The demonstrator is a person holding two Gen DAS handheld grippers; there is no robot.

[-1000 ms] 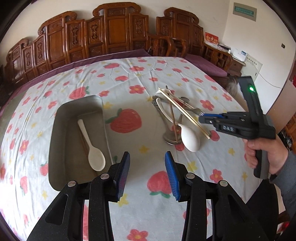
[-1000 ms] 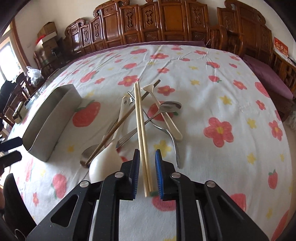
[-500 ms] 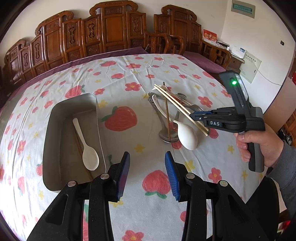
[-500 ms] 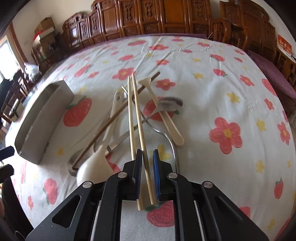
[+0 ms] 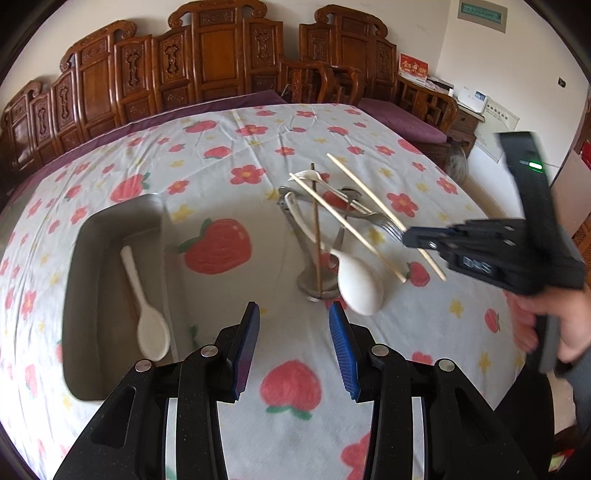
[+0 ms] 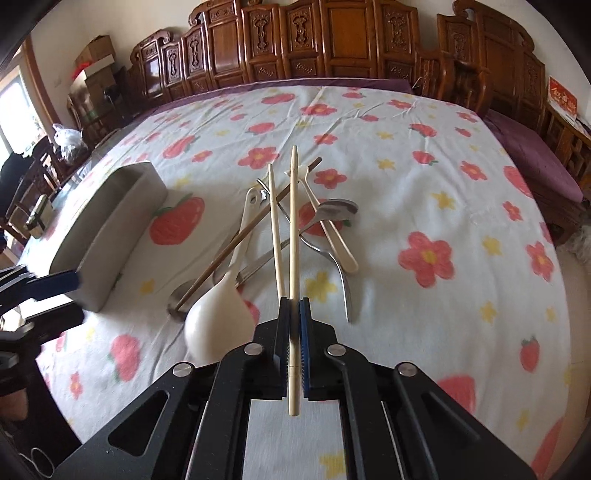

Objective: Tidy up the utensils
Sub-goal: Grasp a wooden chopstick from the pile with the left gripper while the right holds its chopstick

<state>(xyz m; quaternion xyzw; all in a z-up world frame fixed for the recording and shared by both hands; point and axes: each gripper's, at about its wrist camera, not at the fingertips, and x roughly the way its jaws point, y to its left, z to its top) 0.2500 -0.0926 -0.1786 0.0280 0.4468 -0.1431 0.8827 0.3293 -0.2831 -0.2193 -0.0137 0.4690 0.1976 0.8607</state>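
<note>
In the left view, the left gripper (image 5: 293,345) hangs open above the table (image 5: 229,158), near the tray (image 5: 110,229) holding a spoon (image 5: 146,310). In the right view, the right gripper (image 6: 294,345) is closed on the chopsticks (image 6: 293,236), lifted over the utensil pile (image 6: 258,254).

Carved wooden chairs (image 5: 218,62) line a cream wall (image 5: 417,26) behind the strawberry-print tablecloth (image 6: 424,177).

Bright even daylight, fisheye-bent edges (some motion blur).

The person's hand (image 5: 554,325) is motion-blurred and cut by the frame edge.
</note>
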